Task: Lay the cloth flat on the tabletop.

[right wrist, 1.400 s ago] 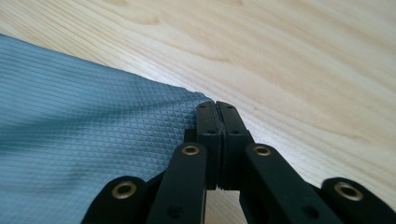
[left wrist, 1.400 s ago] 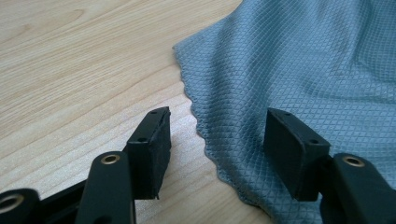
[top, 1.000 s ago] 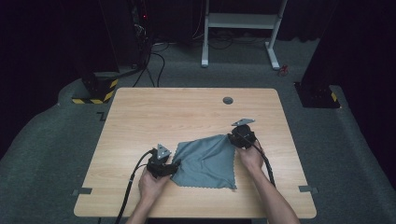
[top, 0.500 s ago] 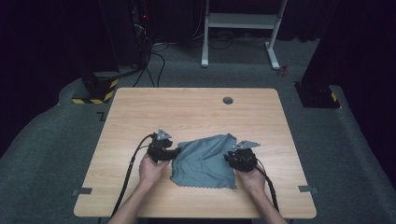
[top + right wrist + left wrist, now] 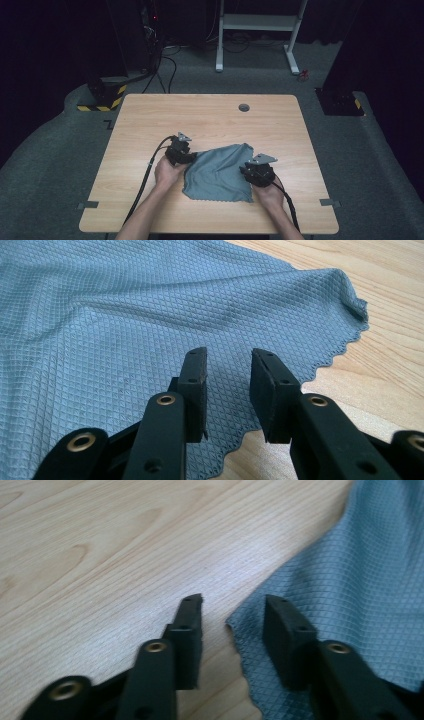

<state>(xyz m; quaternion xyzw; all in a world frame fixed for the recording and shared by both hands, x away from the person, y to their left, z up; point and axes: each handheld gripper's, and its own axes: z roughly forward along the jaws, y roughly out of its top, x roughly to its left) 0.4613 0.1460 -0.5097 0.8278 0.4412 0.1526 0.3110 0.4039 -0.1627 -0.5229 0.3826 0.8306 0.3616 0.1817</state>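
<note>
Both grippers' fingers (image 5: 282, 630) spread at the grey cloth (image 5: 220, 172) on the bare table (image 5: 150, 120).

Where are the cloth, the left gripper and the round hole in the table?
cloth (image 5: 220, 170): high view, middle of the grey fabric.
left gripper (image 5: 232, 617): left gripper view, gap midway between its fingertips, at the cloth's corner.
hole (image 5: 244, 107): high view, centre of the dark round opening near the table's far edge.

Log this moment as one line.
cloth: flat on table | left hand-held gripper: jaws closing astride cloth corner, no grip yet | right hand-held gripper: jaws opening over cloth edge
</note>
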